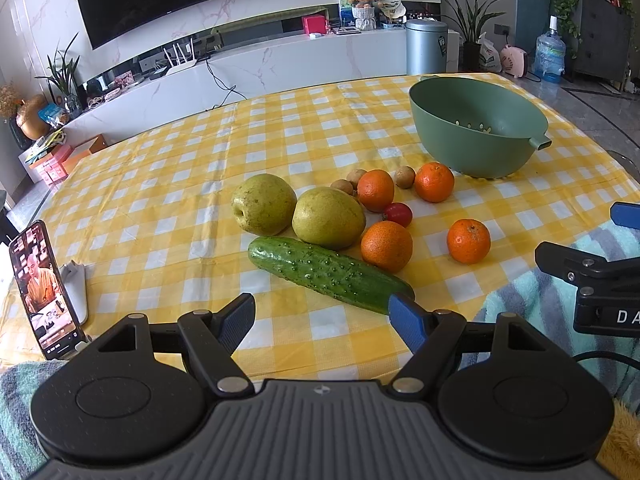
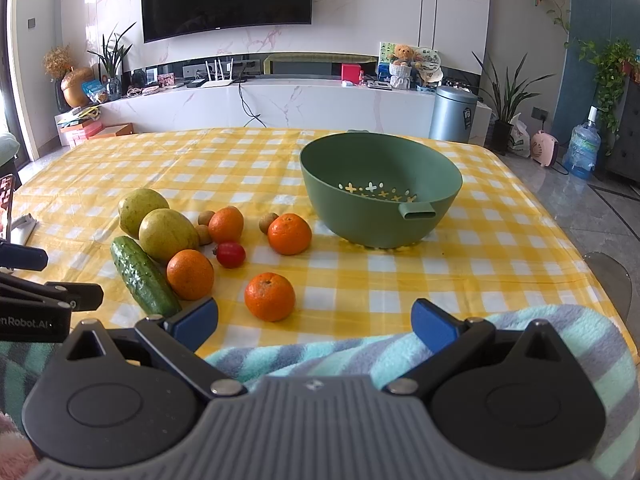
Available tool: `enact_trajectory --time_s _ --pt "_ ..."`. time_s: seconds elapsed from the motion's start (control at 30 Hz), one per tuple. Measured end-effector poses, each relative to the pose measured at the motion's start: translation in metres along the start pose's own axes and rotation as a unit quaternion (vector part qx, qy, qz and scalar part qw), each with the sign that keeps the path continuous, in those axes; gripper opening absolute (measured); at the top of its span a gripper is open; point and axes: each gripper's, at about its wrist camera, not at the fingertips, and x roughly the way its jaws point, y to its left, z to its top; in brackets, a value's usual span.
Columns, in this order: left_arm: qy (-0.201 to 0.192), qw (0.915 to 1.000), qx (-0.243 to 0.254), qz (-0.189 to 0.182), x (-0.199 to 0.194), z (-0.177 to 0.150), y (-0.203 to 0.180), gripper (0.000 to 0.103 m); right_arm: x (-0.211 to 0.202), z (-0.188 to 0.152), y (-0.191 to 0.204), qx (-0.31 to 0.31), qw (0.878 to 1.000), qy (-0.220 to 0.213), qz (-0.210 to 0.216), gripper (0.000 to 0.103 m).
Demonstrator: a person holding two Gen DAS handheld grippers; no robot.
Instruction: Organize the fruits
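A green colander bowl (image 1: 476, 124) (image 2: 376, 188) stands empty on the yellow checked table. In front of it lie two green pears (image 1: 264, 204) (image 1: 328, 218), a cucumber (image 1: 328, 274) (image 2: 142, 276), several oranges (image 1: 468, 240) (image 2: 270, 296), a red cherry tomato (image 1: 398, 214) (image 2: 230, 254) and small brown fruits (image 1: 404, 177). My left gripper (image 1: 326, 320) is open and empty, just short of the cucumber. My right gripper (image 2: 314, 320) is open and empty, just short of the nearest orange; it also shows at the right edge of the left wrist view (image 1: 592, 264).
A phone (image 1: 40, 292) on a white stand plays video at the table's left edge. A striped teal blanket (image 2: 360, 348) lies over the near edge. Beyond the table are a TV wall, white cabinet, metal bin (image 2: 452, 114) and plants.
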Motion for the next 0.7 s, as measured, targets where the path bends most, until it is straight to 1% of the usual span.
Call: enact_trajectory --time_s 0.7 --pt "0.0 1.0 -0.001 -0.001 -0.0008 0.0011 -0.0003 0.089 0.0001 0.0009 0.0023 -0.006 1.0 0.003 -0.009 0.099"
